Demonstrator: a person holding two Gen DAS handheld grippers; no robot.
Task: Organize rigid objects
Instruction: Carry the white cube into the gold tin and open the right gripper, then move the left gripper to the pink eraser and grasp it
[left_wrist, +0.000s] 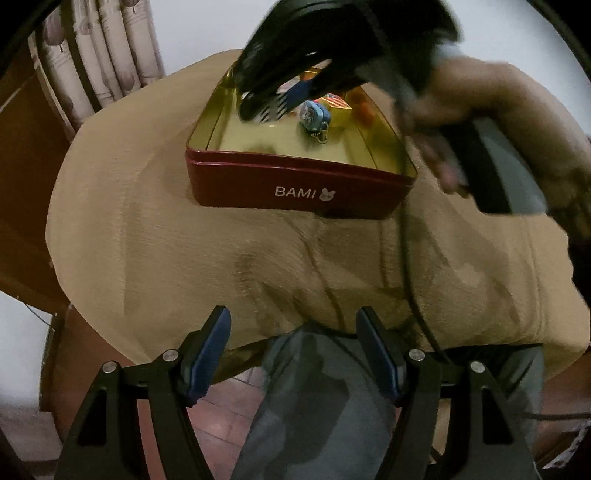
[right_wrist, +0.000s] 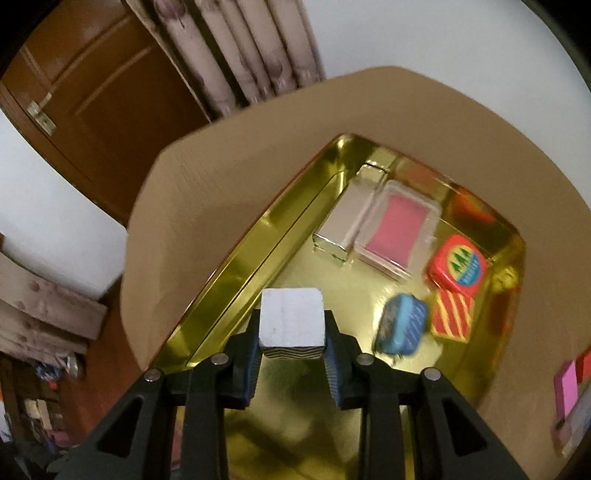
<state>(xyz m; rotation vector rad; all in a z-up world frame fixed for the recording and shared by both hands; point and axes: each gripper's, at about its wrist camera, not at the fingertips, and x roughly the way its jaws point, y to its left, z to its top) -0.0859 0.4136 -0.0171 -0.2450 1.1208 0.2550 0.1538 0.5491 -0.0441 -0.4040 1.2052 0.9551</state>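
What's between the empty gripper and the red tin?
Only bare tan tablecloth. The left wrist view shows the open left gripper facing the red tin, with nothing lying between them.

The tin (right_wrist: 258, 236) is metal, its inside a glossy, mirror-like gold that throws back reflections, while its outer wall (left_wrist: 295, 188) is a smoother red paint with a soft sheen and white lettering. It sits on a matt tan cloth (left_wrist: 147, 240) with a fine woven grain and soft wrinkles, and the block (right_wrist: 291, 319) clamped in the right gripper (right_wrist: 291, 354) looks like matt painted wood, chalky white on top. The gripper frames are matt black plastic with ribbed blue pads (right_wrist: 334, 373) and small shiny metal pins, and the case (right_wrist: 399, 229) in the tin is clear glossy plastic.
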